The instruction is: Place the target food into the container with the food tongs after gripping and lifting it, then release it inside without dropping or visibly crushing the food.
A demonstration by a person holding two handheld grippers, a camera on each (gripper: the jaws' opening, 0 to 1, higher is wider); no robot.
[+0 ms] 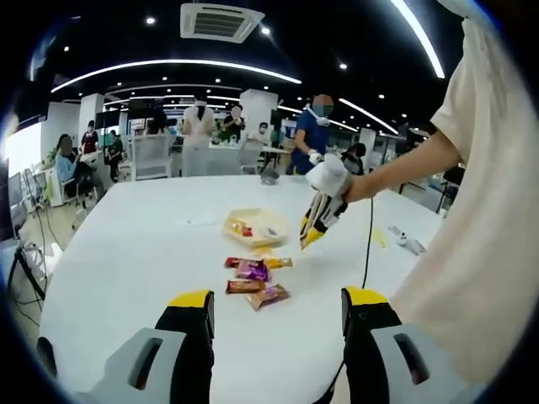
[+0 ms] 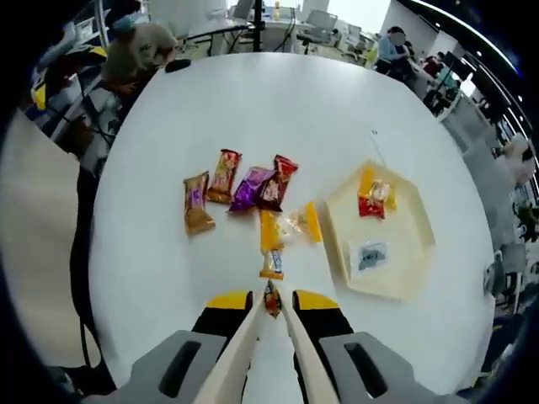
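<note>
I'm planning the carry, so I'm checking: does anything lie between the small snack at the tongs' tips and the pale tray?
Nothing visible does. From the small orange-brown snack in the cream tongs, bare white table leads to the pale yellow tray. The clear yellow-ended packets lie ahead, beside that line.

So the tongs (image 2: 271, 305) are coming up from 6 o'clock, tips nearly together and pinching a small orange-and-dark wrapped snack (image 2: 271, 299) right at the ends. Just past the tips, an orange-yellow packet (image 2: 271, 263) is lying on the white round surface (image 2: 253, 118), touching a clear packet with yellow ends (image 2: 295, 225). Around 10 to 11 o'clock from centre, four more wrappers are sitting in a loose cluster: a tan one (image 2: 196, 202), a red-orange one (image 2: 224, 175), a purple one (image 2: 249, 188) and a dark red one (image 2: 276, 181). Over at 3 o'clock a pale yellow tray (image 2: 404, 252) is holding a red-and-yellow packet (image 2: 374, 194) and a clear bag (image 2: 370, 253).
</note>
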